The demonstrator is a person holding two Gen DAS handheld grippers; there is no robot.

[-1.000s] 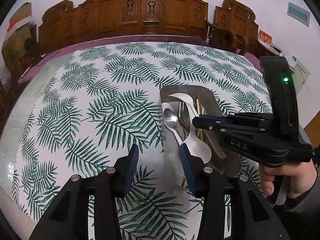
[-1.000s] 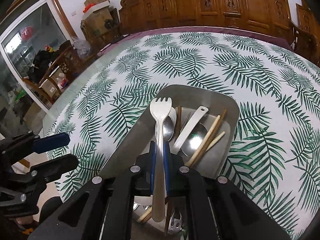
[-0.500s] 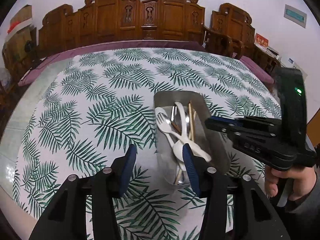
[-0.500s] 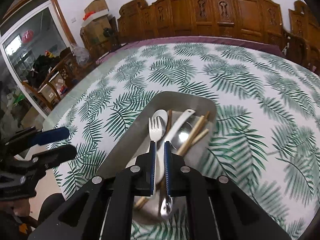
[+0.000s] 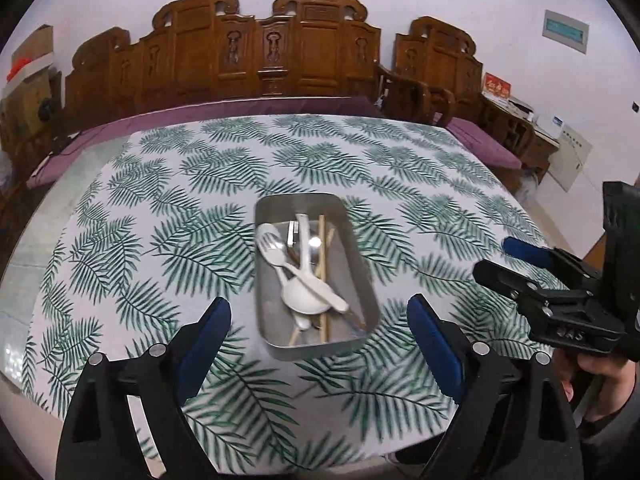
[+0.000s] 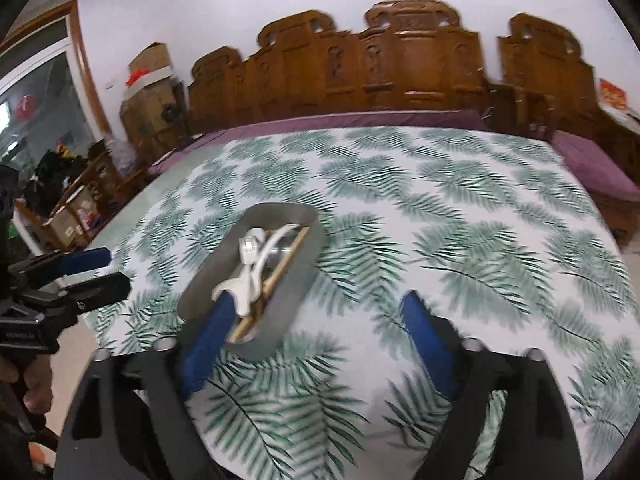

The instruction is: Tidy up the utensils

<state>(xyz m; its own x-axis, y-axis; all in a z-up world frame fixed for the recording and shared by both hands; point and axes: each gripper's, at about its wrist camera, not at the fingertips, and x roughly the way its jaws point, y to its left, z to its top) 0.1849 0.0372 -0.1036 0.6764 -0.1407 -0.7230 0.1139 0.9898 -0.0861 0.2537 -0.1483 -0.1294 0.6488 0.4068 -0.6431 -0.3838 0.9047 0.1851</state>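
Observation:
A metal tray [image 5: 362,264] sits on the leaf-print tablecloth and holds a white fork [image 5: 272,250], a white ladle-like spoon [image 5: 302,298], wooden chopsticks [image 5: 322,248] and a metal spoon. My left gripper [image 5: 318,338] is open and empty, just in front of the tray. My right gripper [image 6: 316,338] is open and empty, to the right of the tray [image 6: 304,256]; it also shows in the left wrist view [image 5: 508,260]. The left gripper shows at the left edge of the right wrist view [image 6: 96,270].
The table [image 5: 420,184] is covered by a white cloth with green leaves. Carved wooden chairs [image 5: 272,52] and a purple cushion stand behind it. Cardboard boxes [image 6: 150,80] are at the back left. The table's near edge is close to both grippers.
My right gripper has let go of the white fork, which now lies in the tray, and has opened wide. Both grippers have pulled back from the tray; the left has opened wider.

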